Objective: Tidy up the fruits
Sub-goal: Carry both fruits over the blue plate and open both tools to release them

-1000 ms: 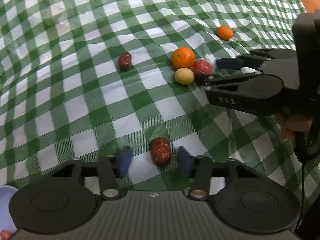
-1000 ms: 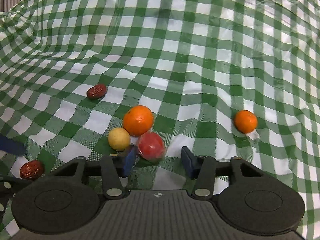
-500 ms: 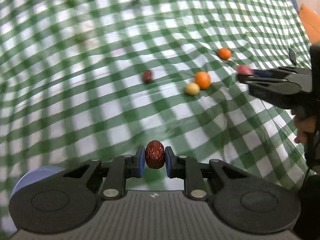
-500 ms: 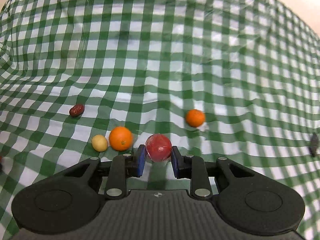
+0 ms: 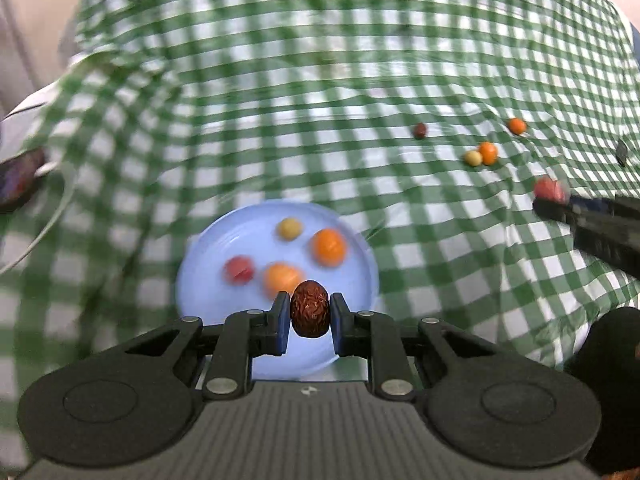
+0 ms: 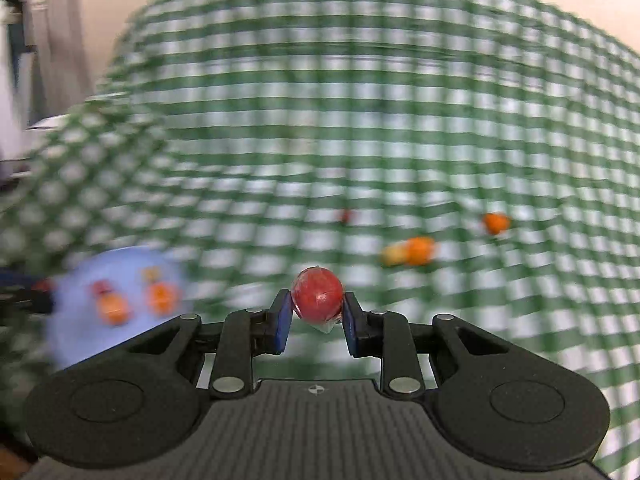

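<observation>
Fruit transfer: the left tool [image 5: 310, 316] is gripping a wrinkled red date [image 5: 310, 314] between its blue pads, at the lower centre of the left wrist view, in front of the near edge of a light blue plate [image 5: 360, 256]. The plate is carrying a small yellow fruit [image 5: 289, 228], two orange fruits [image 5: 328, 247] and a red fruit [image 5: 239, 269], all blurred. The right tool [image 6: 316, 312] is gripping a round red fruit [image 6: 318, 294] in clear wrapping, at the centre of the right wrist view; the same fruit is showing at the right edge of the left wrist view. Loose fruit is lying on the green-checked tabletop [image 5: 280, 100] at the upper right: a second date [image 5: 419, 130], a yellow fruit touching an orange [image 5: 488, 153], and a smaller orange [image 5: 517, 125] set apart.
</observation>
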`<state>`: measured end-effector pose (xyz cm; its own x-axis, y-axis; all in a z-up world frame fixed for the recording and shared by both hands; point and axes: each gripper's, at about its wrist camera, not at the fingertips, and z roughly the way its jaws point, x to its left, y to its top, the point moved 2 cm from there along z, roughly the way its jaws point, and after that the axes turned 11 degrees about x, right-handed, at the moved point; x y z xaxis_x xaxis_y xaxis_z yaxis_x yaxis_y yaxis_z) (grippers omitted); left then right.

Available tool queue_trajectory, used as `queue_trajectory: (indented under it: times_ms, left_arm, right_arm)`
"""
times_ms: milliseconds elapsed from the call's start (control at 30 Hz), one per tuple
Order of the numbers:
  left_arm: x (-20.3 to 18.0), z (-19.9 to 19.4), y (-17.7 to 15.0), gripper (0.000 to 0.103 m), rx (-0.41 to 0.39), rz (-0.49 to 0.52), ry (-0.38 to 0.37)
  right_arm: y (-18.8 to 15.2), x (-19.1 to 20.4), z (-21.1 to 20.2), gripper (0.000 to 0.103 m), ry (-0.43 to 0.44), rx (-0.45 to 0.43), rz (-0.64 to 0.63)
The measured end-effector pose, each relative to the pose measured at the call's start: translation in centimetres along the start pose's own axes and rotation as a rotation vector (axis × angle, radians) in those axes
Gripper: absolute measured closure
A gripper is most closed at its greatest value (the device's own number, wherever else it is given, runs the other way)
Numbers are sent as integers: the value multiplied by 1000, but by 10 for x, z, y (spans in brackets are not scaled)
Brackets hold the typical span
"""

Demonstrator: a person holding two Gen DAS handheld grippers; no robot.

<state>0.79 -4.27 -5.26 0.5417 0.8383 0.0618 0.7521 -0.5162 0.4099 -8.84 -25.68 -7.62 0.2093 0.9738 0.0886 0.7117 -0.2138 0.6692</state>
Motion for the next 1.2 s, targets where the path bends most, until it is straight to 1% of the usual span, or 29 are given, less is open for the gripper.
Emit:
queue_trajectory:
  times_ms: [133, 233, 333, 400, 500, 633, 733, 1200]
  left_arm:
    - [24, -20, -27, 80, -15, -41, 19]
    - [39, -32, -46, 80, -23, -68, 21]
    - [48, -39, -61, 80, -30, -89, 23]
    - [53, -44, -70, 80, -37, -100, 24]
    - [58, -47, -78, 80, -45, -118, 18]
    - [62, -50, -82, 80, -57, -134, 10]
    - [63, -52, -81, 80, -67, -140, 4]
    - [60, -45, -72, 80, -59, -152, -10]
  right_arm:
    - [-13, 58, -25, 75, 115, 14, -47]
    - [-19, 95, -41, 75, 168, 27, -106]
    - [-30, 122, -49, 75, 189, 45, -170]
    - [-38, 135, -52, 75, 196, 66, -207]
    - [-47, 149, -55, 75, 194, 73, -256]
    - [-52, 158, -62, 75, 182, 56, -284]
    - [-48, 158, -62, 75, 175, 53, -285]
    - [-49, 155, -53, 75, 170, 82, -278]
